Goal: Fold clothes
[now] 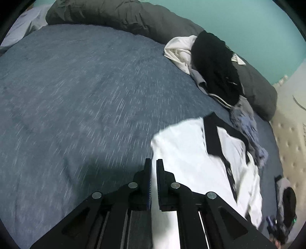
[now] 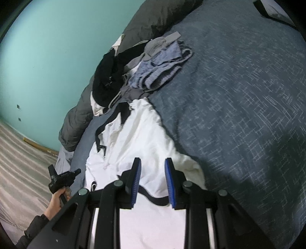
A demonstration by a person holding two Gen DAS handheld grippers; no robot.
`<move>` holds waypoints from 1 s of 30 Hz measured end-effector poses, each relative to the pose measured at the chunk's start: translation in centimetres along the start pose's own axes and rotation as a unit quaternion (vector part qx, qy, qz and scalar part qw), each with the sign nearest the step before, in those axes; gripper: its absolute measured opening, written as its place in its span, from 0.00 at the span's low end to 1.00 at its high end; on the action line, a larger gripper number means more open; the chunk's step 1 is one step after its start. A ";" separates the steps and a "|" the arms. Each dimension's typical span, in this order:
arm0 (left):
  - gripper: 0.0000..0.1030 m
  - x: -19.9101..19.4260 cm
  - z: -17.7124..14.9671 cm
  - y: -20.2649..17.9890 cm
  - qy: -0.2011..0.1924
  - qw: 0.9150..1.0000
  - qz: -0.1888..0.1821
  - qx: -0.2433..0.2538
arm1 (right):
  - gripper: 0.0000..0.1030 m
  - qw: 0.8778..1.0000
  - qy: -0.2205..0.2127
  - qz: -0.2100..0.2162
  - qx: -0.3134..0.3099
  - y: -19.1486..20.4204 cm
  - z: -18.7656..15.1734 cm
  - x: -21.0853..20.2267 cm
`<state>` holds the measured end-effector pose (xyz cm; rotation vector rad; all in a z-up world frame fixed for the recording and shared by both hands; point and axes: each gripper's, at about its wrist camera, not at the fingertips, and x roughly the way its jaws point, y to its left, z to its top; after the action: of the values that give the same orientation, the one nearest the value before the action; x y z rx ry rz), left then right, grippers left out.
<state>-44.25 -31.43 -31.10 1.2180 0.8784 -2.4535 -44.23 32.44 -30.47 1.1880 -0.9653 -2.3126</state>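
While the left gripper is nearly closed on nothing, the white polo shirt lies lengthwise – hem near – in the half-open right gripper.

Left gripper: jaws nearly shut, nothing between them
White shirt: black collar and placket, on blue bedspread
Clothes pile: beside grey duvet

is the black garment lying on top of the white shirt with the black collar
No, the black garment sits on the laundry pile beyond the white shirt.
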 end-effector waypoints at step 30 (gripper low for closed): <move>0.17 -20.4 -23.6 1.2 0.098 0.989 -0.058 0.099 | 0.25 0.946 0.212 -0.146 -0.199 4.6 -11.4 -10.7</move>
<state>-16.29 -18.33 -26.41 1.5379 0.7893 -2.5967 -28.72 30.89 -25.79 1.6281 -0.1675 -2.1717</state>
